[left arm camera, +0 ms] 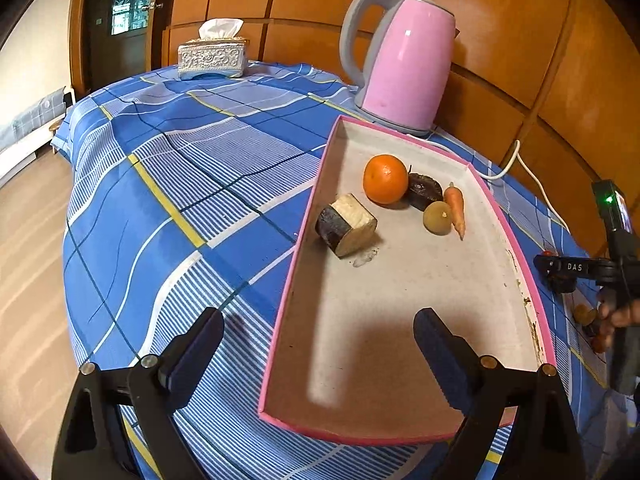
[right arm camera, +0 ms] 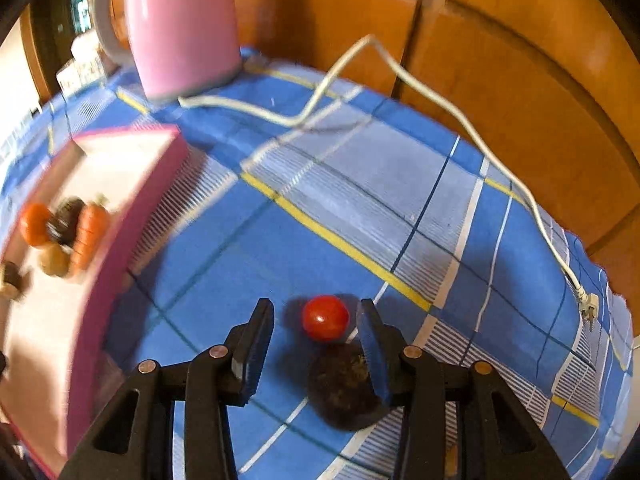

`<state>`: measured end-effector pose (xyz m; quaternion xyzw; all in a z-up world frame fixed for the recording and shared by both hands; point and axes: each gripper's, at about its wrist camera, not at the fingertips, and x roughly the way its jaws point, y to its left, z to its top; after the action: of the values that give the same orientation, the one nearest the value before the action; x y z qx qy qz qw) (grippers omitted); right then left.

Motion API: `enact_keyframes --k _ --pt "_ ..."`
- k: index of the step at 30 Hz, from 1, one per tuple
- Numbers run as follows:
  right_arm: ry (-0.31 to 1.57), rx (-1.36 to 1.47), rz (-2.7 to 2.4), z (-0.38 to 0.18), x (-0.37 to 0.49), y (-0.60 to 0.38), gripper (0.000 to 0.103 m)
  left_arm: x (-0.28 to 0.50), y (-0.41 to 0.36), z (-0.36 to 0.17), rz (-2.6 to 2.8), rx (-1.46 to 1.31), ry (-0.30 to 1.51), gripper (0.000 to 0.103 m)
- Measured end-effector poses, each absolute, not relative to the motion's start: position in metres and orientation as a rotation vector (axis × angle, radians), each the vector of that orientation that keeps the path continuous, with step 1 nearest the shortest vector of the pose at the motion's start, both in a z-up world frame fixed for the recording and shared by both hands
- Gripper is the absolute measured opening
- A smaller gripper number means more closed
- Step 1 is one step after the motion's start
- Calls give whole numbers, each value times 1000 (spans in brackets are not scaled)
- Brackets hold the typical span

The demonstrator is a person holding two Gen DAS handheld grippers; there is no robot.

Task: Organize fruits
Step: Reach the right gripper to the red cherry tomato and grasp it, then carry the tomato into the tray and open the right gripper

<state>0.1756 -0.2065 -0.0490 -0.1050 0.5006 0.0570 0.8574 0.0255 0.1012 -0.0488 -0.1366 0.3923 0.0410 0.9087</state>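
A pink-rimmed tray (left arm camera: pixel 516 248) holds an orange (left arm camera: pixel 385 179), a dark fruit (left arm camera: pixel 424 190), a small carrot (left arm camera: pixel 456 209), a yellow-green fruit (left arm camera: pixel 437 218) and a cut wood-like chunk (left arm camera: pixel 346 225). My left gripper (left arm camera: pixel 320 330) is open and empty, its fingers straddling the tray's near left wall. My right gripper (right arm camera: pixel 318 330) is open over the cloth, with a red tomato (right arm camera: pixel 325 317) between its fingertips and a dark round fruit (right arm camera: pixel 342 386) just below the right finger. The tray (right arm camera: pixel 136 216) lies to its left.
A pink kettle (left arm camera: pixel 404 64) stands behind the tray, its white cord (right arm camera: pixel 420 92) trailing across the blue checked tablecloth (left arm camera: pixel 168 184) to a plug (right arm camera: pixel 588 308). A tissue box (left arm camera: pixel 211 56) sits at the far edge. Wooden panels back the table. More small fruits (left arm camera: pixel 584 314) lie right of the tray.
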Motion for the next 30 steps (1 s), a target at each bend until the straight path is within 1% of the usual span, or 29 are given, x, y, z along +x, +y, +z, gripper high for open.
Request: enact_keyframes --k 2,9,12,19,24,30 --pt "1052 -236 123 -55 176 -207 25 26 101 -49 85 -283 813 96" --pt "934 -188 140 -24 153 -205 25 26 101 -49 82 -283 813 96" --pt "898 -175 211 -13 135 -189 25 25 100 -48 78 -285 813 96" --pt "881 -141 382 -3 112 -140 25 23 102 -45 83 -298 800 96" --pt "871 -176 457 -7 104 -101 25 20 106 -44 91 -308 795 96" --pt "895 -191 428 -21 100 -90 26 19 107 -44 92 -317 797 96"
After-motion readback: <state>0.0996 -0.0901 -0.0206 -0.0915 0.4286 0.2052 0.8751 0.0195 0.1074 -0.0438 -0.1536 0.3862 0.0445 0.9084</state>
